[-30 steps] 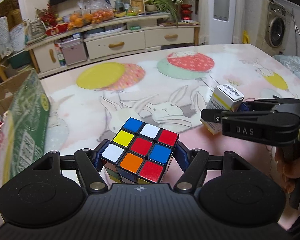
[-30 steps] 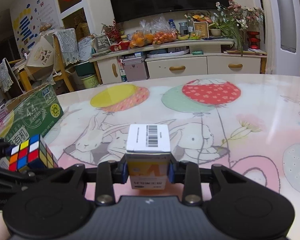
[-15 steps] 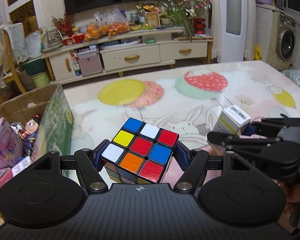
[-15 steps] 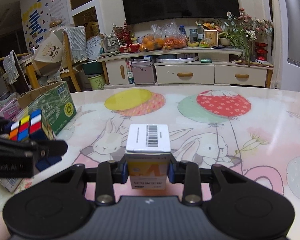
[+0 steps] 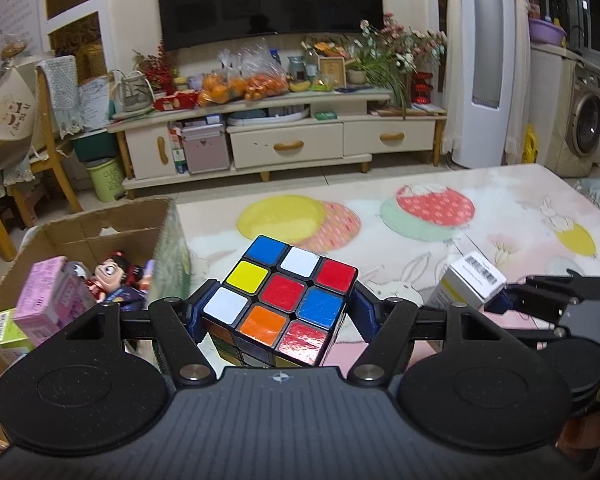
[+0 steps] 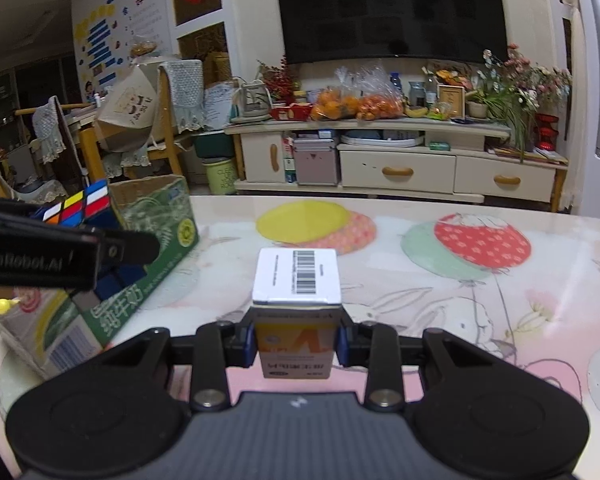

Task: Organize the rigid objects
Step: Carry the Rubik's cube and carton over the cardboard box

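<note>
My left gripper is shut on a colourful puzzle cube, held in the air just right of an open cardboard box. In the right wrist view that cube shows at the far left, above the box. My right gripper is shut on a small white and orange carton with a barcode on top, lifted over the table. From the left wrist view the carton sits at the right, in the right gripper.
The box holds a pink carton, a toy figure and other small items. The table carries a cloth with balloons and rabbits. Behind it stand a cabinet and chairs.
Both grippers rose with their loads and shifted toward the box. The view of the left wrist tilted up, so the inside of the box now shows.
</note>
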Tool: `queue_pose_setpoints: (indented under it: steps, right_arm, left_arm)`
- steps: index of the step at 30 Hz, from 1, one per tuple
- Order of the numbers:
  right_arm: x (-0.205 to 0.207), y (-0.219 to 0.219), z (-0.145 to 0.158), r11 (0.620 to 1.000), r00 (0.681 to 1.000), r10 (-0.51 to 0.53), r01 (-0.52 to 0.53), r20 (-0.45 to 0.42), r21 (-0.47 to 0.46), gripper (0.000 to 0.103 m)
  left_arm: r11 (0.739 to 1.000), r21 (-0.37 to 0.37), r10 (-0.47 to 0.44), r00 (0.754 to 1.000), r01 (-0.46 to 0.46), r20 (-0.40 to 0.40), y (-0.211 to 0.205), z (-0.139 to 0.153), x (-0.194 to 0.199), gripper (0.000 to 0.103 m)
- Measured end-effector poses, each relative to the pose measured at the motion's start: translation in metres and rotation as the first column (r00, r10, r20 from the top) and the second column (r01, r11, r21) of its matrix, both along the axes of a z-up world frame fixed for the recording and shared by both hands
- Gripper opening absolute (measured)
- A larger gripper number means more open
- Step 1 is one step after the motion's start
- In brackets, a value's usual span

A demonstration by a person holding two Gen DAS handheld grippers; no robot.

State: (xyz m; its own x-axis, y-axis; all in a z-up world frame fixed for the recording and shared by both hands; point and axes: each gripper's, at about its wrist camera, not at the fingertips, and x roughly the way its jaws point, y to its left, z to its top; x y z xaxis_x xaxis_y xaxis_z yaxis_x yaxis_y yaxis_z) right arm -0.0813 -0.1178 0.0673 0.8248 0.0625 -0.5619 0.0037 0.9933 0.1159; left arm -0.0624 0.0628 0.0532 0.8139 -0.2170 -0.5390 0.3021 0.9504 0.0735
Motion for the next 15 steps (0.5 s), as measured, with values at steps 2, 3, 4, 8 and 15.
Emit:
queue_pose_setpoints:
  steps: [2,3,4,8,15]
  right_arm:
    - [0.0,0.004,0.002,1.0,1.0,0.009,-0.009,0.002,-0.003,0.034]
    - [0.0,0.007,0.003,1.0,1.0,0.014,-0.014,0.004,-0.004,0.034]
    - [0.001,0.009,0.004,1.0,1.0,0.019,-0.019,0.005,-0.006,0.034]
    - [0.001,0.019,0.009,0.999,0.999,0.04,-0.04,0.015,-0.014,0.034]
    - [0.003,0.031,0.021,0.998,0.997,0.068,-0.067,0.042,-0.02,0.034]
  left_arm:
    - [1.0,-0.007,0.01,1.0,-0.01,0.006,0.0,0.001,0.002,0.084]
    - [1.0,-0.011,0.015,1.0,-0.014,0.009,0.001,0.001,0.003,0.084]
    - [1.0,-0.013,0.019,1.0,-0.019,0.013,0.001,0.002,0.002,0.084]
    - [0.999,-0.028,0.034,0.999,-0.034,0.025,0.005,0.005,0.002,0.084]
    - [0.997,-0.049,0.061,0.998,-0.059,0.036,0.012,0.009,-0.003,0.084]
